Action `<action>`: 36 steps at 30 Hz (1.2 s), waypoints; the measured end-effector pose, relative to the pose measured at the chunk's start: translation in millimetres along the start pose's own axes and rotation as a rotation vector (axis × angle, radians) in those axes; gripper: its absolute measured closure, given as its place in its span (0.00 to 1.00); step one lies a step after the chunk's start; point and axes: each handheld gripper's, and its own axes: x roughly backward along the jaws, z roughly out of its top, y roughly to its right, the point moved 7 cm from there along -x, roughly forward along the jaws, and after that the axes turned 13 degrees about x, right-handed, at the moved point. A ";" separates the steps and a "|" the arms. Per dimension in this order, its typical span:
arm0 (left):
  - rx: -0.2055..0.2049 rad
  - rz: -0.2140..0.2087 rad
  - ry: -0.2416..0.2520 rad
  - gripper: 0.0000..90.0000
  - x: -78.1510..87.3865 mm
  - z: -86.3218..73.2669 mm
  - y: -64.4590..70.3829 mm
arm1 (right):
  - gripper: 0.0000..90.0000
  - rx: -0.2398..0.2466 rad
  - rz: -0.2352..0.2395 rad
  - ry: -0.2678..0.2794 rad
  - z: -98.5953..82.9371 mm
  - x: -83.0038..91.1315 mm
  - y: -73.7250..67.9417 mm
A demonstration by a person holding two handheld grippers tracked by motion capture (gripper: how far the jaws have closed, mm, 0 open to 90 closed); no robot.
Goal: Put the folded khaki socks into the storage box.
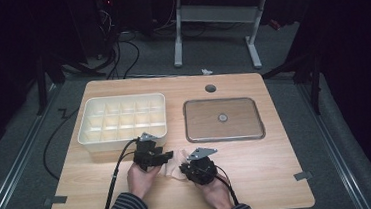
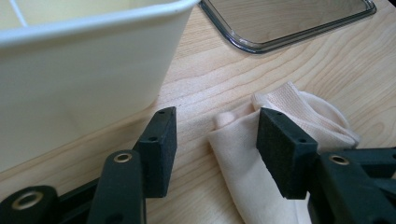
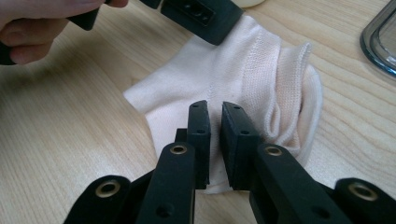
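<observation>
From the high view, a pale cream sock (image 1: 171, 167) lies on the wooden tabletop (image 1: 258, 164) near the person's edge, between the left gripper (image 1: 169, 156) and the right gripper (image 1: 184, 170), mostly hidden by them, so its shape is hard to read there. The same view places a white divided tray (image 1: 122, 120) just beyond the left gripper and a clear flat lid (image 1: 224, 119) to the right of the tray, farther from the person. The left gripper view brings out what the high view hides: the left gripper (image 2: 217, 140) has its fingers (image 2: 161, 144) spread wide, one on the bare wood close to the tray's wall (image 2: 84, 88), the other over the sock (image 2: 243, 163), with the sock's folded edge lying in the gap between them. The right gripper view shows the sock (image 3: 233, 84) best: it lies flat with its ribbed cuff at the right, folded over, and its long axis runs roughly across that view from the cuff toward the plain end at the left. The right gripper (image 3: 215, 135) has its fingers (image 3: 200, 135) drawn narrow over the sock's near edge, a thin slit remaining between them; whether they pinch the fabric I cannot tell. The left hand (image 3: 32, 23) and part of its gripper show at the far edge, over the sock.
</observation>
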 end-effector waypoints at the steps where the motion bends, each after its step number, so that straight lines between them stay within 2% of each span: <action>1: -0.002 0.002 0.000 0.54 -0.4 -0.6 0.3 | 0.91 0.002 0.002 0.000 -0.5 0.1 -0.7; 3: -0.014 0.010 -0.011 0.55 -1.8 -2.7 0.6 | 0.91 0.008 0.001 0.001 -1.3 0.2 -1.9; 6: -0.004 0.009 -0.012 0.56 -2.7 -2.4 0.0 | 0.91 0.015 0.007 0.007 -1.5 -0.2 -1.0; 12: -0.004 0.019 -0.026 0.59 -6.9 -5.5 -2.2 | 0.91 0.004 0.013 0.012 -2.1 -0.1 -1.0; 16: -0.008 0.019 -0.017 0.64 -6.4 -7.1 -3.1 | 0.92 -0.003 0.018 0.020 -2.8 -0.3 -0.2; 18: 0.002 0.010 -0.011 0.67 -5.9 -8.0 -3.6 | 0.92 -0.014 0.026 0.033 -3.7 -0.5 0.2; 19: 0.007 -0.007 -0.005 0.71 -5.5 -10.2 -3.9 | 0.92 -0.015 0.027 0.029 -3.6 -0.3 0.0; 27: -0.009 -0.029 -0.012 0.84 -6.1 -13.4 -3.5 | 0.92 0.001 0.018 0.026 -3.3 -0.3 -0.9; 28: -0.004 -0.035 -0.010 0.89 -6.0 -13.5 -3.6 | 0.92 0.001 0.019 0.026 -3.4 -0.3 -0.9; 36: 0.005 -0.064 -0.004 0.95 -4.0 -14.8 -3.4 | 0.92 0.008 0.020 0.020 -3.6 0.7 -2.5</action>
